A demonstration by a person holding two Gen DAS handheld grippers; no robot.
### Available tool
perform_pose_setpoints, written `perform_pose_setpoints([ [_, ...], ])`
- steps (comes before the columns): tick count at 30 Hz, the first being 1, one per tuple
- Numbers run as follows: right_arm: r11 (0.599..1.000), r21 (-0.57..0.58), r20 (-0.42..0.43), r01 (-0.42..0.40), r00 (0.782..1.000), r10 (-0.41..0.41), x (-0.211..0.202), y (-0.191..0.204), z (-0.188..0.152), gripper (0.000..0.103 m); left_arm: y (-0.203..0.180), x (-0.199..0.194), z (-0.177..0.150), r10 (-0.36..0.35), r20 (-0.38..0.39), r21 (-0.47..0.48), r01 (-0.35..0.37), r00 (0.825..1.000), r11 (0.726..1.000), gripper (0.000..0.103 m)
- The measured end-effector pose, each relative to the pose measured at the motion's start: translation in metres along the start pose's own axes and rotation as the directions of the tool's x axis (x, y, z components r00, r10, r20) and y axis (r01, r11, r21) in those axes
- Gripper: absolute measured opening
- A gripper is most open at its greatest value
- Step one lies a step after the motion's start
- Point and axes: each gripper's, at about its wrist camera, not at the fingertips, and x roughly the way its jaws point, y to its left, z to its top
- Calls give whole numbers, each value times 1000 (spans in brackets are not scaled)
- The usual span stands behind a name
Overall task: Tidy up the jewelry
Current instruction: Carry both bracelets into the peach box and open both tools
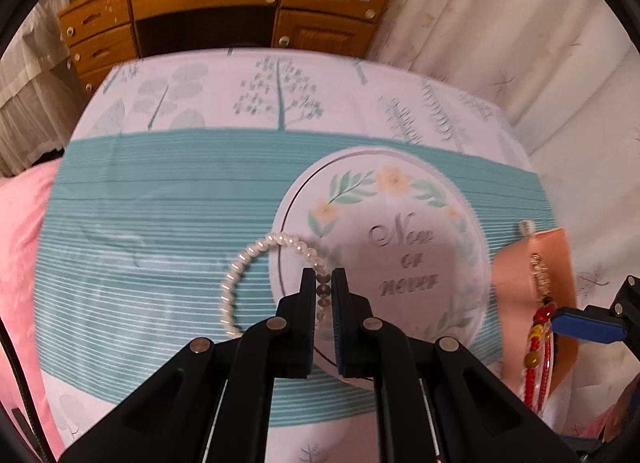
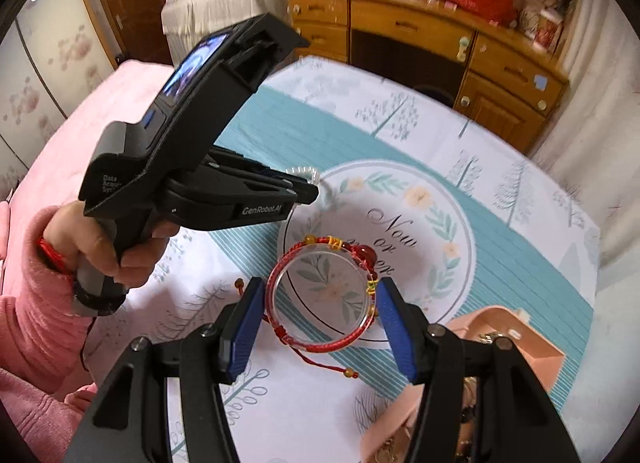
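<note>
**Both tongs gripping bracelets**

Here, on the left: left gripper [image 1: 323, 283] clamped on a glossy pearl bracelet [image 1: 240, 275], lifted over the round floral plate [image 1: 460, 199]. Further right: right gripper [image 2: 320, 327] squeezing a clear bangle [image 2: 320, 339] wound with red cord, beside the peach box [image 2: 548, 347].

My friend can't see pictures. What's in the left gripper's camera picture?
The left gripper is shut on a white pearl bracelet above a round flowered mat on a teal striped tablecloth. At the right edge, the right gripper's blue pad touches a red beaded bracelet over a pink box.
</note>
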Motion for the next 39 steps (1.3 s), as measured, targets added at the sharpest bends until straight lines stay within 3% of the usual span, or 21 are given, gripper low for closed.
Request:
perform_pose_setpoints([
  [11, 998, 35, 186, 59, 980, -64, -73, -13, -13, 57, -51, -80, 10, -58, 162, 104, 41, 985, 994, 5],
  [18, 990, 103, 252, 95, 961, -118, -103, -29, -33, 57, -98, -109, 8, -114, 218, 203, 69, 969, 977, 5],
  [28, 968, 221, 241, 121, 955, -174, -108, -55, -73, 58, -166, -113, 2, -209, 198, 337, 133, 958, 932, 6],
  [36, 934, 331, 179, 131, 964, -198, -93, -75, -113, 58, -210, -83, -1, -237, 123, 388, 173, 964, 905, 6],
  [39, 919, 356, 120, 167, 968, -222, -80, -82, -120, 58, -224, -67, -5, -237, 88, 403, 183, 968, 897, 6],
])
